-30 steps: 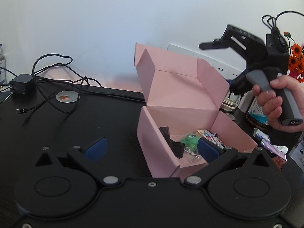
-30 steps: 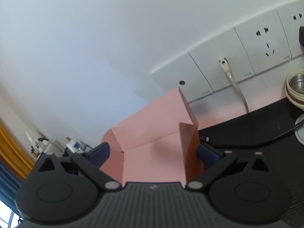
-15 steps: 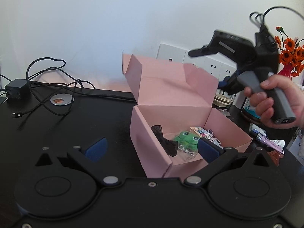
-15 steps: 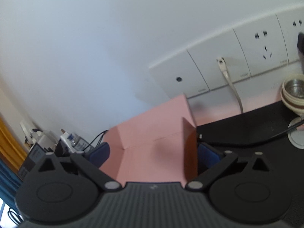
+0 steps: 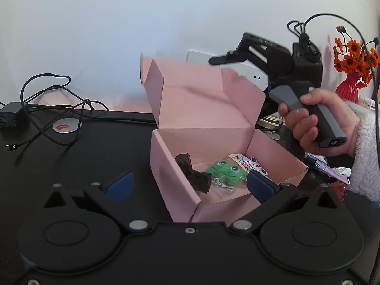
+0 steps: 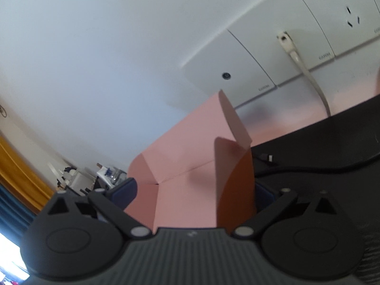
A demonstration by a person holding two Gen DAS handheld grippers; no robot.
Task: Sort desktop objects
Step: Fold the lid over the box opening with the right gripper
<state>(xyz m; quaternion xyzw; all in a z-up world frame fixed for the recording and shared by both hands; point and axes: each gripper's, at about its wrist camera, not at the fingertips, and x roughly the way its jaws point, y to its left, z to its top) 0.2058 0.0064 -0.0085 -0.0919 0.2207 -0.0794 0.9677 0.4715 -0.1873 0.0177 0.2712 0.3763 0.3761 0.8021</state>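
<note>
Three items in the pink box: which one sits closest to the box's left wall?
The black bow. It lies against the left wall of the pink box; the green frog toy sits mid-floor, and the cartoon sticker card lies right of it.

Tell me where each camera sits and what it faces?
Left wrist: on the left gripper, facing the open pink box; its own jaws, plus the person's hand holding the right gripper.
Right wrist: on the right gripper, facing the box lid and wall sockets; own jaws only.
Shared: the pink box.
</note>
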